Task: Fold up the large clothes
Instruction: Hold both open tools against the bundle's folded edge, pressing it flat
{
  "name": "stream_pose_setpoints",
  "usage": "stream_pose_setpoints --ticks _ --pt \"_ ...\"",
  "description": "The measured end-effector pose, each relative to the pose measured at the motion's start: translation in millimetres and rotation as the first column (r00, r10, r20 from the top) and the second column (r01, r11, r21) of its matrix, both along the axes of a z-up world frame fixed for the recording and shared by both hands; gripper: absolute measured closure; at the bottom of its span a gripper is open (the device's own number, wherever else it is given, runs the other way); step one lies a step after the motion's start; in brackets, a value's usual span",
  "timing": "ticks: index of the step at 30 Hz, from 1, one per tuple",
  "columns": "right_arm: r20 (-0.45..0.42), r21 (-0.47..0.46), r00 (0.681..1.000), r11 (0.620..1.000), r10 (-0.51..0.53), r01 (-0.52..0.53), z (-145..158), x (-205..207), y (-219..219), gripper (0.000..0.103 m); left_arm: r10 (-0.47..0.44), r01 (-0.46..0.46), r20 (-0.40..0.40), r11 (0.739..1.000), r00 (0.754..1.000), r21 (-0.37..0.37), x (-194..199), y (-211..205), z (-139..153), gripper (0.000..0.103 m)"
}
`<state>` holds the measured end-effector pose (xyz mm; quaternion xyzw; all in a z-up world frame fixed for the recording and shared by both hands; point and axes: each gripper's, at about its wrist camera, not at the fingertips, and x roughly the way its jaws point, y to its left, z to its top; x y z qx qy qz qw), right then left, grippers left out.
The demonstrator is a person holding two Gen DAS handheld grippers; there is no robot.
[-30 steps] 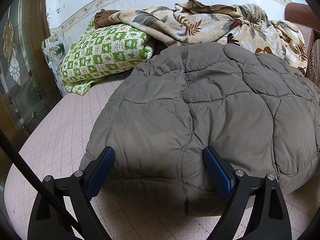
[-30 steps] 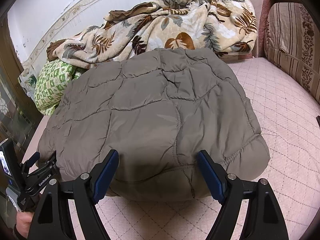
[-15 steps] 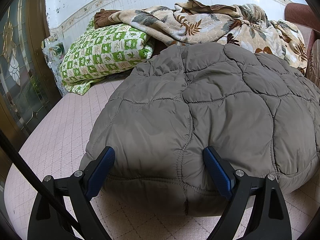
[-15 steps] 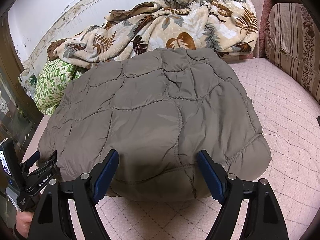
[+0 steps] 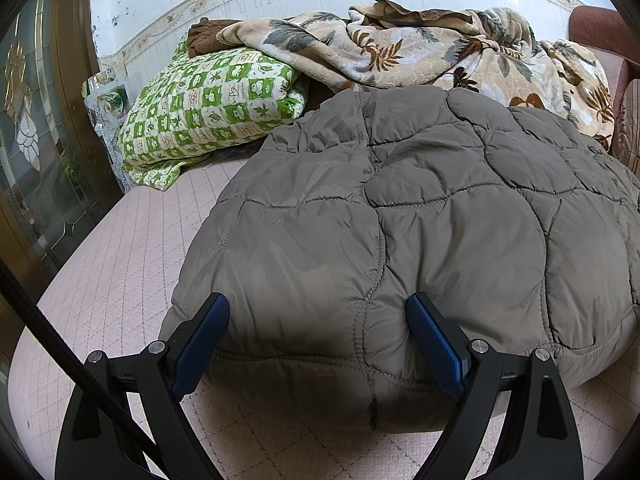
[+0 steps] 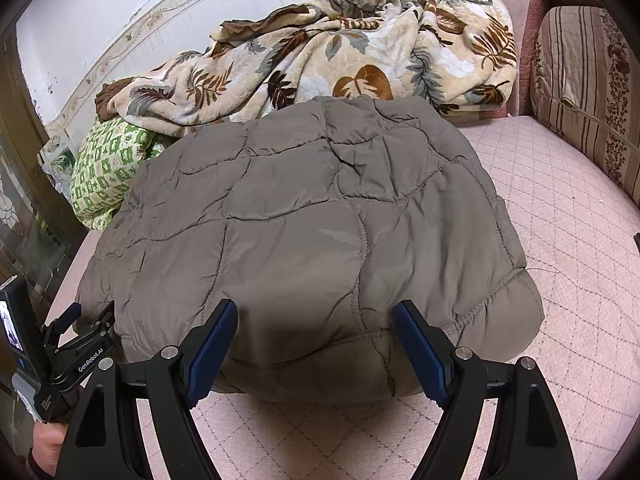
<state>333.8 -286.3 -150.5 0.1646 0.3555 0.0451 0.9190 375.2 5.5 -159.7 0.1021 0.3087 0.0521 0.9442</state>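
Observation:
A grey-brown quilted puffer coat (image 5: 400, 220) lies folded in a thick bundle on the pink quilted bed (image 5: 120, 264); it also fills the middle of the right wrist view (image 6: 304, 240). My left gripper (image 5: 318, 320) is open, its blue pads on either side of the bundle's near left edge. My right gripper (image 6: 316, 324) is open over the near right edge, holding nothing. The left gripper also shows at the lower left of the right wrist view (image 6: 68, 344).
A green checked pillow (image 5: 208, 108) and a leaf-print blanket (image 5: 420, 52) lie at the back against the white wall. A striped cushion (image 6: 592, 88) stands on the right. A glass-panelled door (image 5: 36, 140) is on the left. Bare pink mattress (image 6: 580, 240) lies right of the coat.

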Motion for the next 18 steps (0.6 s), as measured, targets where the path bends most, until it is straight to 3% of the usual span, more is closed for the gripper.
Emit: stream_pose_setpoints --ticks 18 --pt "0.0 0.006 1.0 1.0 -0.008 0.008 0 -1 -2 0.019 0.025 -0.022 0.033 0.995 0.999 -0.102 -3 14 15 0.013"
